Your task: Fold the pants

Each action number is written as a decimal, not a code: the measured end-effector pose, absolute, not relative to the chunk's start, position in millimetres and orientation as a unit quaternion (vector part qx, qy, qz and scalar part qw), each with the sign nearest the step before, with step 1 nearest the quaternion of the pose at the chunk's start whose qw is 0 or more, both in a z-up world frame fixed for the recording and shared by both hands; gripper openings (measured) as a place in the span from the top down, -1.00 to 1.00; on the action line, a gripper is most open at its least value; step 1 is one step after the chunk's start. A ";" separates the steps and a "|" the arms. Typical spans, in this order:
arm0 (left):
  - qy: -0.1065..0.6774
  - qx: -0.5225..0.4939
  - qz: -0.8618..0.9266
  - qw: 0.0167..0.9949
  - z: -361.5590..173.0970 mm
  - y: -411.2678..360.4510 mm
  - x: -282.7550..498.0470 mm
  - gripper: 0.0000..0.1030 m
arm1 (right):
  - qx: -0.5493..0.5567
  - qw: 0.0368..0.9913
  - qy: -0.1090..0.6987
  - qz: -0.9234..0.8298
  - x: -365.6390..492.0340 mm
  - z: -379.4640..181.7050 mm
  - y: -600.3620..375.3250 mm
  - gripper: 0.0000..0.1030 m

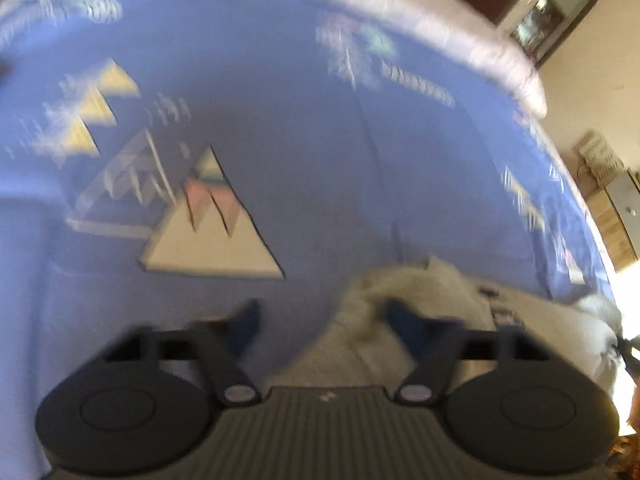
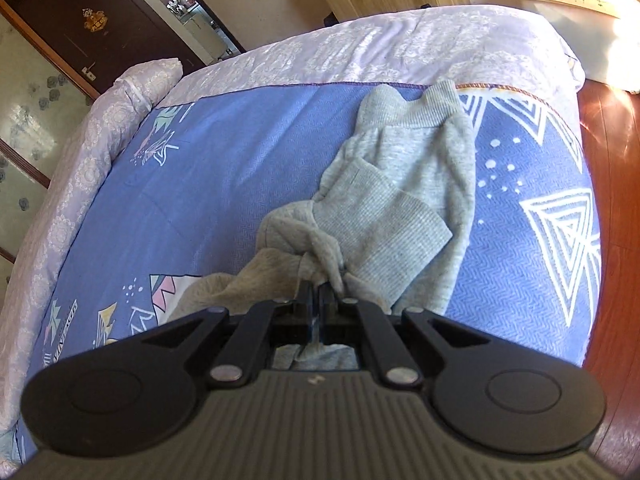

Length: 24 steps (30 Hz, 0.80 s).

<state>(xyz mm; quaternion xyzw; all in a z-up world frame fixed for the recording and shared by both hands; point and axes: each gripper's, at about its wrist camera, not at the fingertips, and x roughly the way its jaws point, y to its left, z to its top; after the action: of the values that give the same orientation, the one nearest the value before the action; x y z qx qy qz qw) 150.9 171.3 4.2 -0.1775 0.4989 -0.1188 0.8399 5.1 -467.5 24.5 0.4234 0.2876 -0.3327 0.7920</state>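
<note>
Jaws of the right gripper (image 2: pixel 319 296) are clamped on a bunched fold of the grey pants (image 2: pixel 404 200), which lie crumpled on the blue patterned sheet (image 2: pixel 224 168) of the bed, one ribbed cuff reaching the sheet's far edge. Jaws of the left gripper (image 1: pixel 320 320) stand wide apart over the sheet (image 1: pixel 280 92), one finger at the pants (image 1: pixel 432 320); that view is blurred.

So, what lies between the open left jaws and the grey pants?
Nothing: in the left wrist view, the left gripper already straddles the edge of the pants, over the blue bedspread.
</note>
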 end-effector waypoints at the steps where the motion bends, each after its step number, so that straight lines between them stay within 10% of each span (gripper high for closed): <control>1: 0.504 -0.170 -0.135 0.836 3.5 165.2 147.2 0.65 | 0.423 0.791 0.291 -0.333 6.0 26.4 -467.8 0.90; 12: 0.180 -0.135 0.059 0.973 100.3 186.7 82.4 0.72 | 0.420 0.869 0.169 -0.199 82.5 112.5 -441.6 0.90; 19: 0.360 -0.017 0.189 0.913 32.1 170.6 151.1 0.64 | 0.302 0.899 0.268 -0.172 219.8 72.2 -390.5 0.48; 24: 0.309 -0.076 0.194 0.928 50.3 184.5 93.8 0.54 | 0.339 0.894 0.237 -0.172 184.2 62.9 -427.7 0.47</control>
<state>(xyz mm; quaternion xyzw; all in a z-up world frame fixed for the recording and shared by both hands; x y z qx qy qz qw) 93.8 184.5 50.3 -0.0760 0.3091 0.1945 0.9278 184.2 -427.7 62.9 0.3392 0.2373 -0.1717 0.8940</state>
